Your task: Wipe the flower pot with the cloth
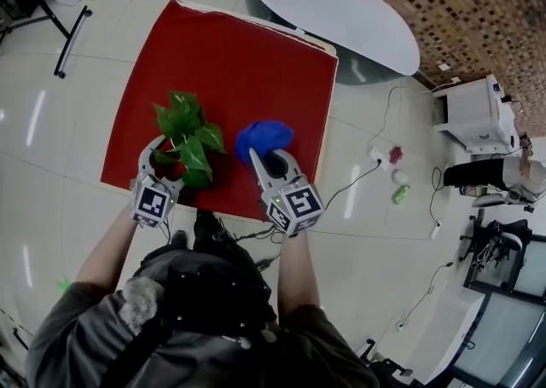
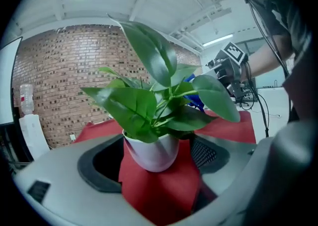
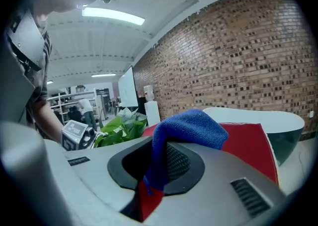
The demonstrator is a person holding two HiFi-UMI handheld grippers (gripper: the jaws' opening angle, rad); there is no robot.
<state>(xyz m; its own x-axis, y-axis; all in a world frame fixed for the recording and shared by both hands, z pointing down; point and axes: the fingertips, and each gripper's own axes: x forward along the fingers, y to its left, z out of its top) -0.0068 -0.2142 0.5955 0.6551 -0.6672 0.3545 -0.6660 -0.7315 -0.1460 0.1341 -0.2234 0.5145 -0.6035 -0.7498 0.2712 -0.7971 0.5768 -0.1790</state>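
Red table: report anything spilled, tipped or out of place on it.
Nothing stands out. The white flower pot with its green leafy plant stands upright on the red table, no soil spilled, and the blue microfibre cloth is bunched in the right gripper.

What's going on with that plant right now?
Left gripper opening, white flower pot between its jaws. Right gripper holds blue cloth. Leaves overhang the pot.

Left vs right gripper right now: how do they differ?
Left gripper: its jaws are opening, wide around the white flower pot, not gripping it. Right gripper: its jaws are closed on the blue cloth.
The left gripper's pot stands on the red table; the right gripper's cloth drapes over one jaw.
Shared: both reach over the table's near edge.
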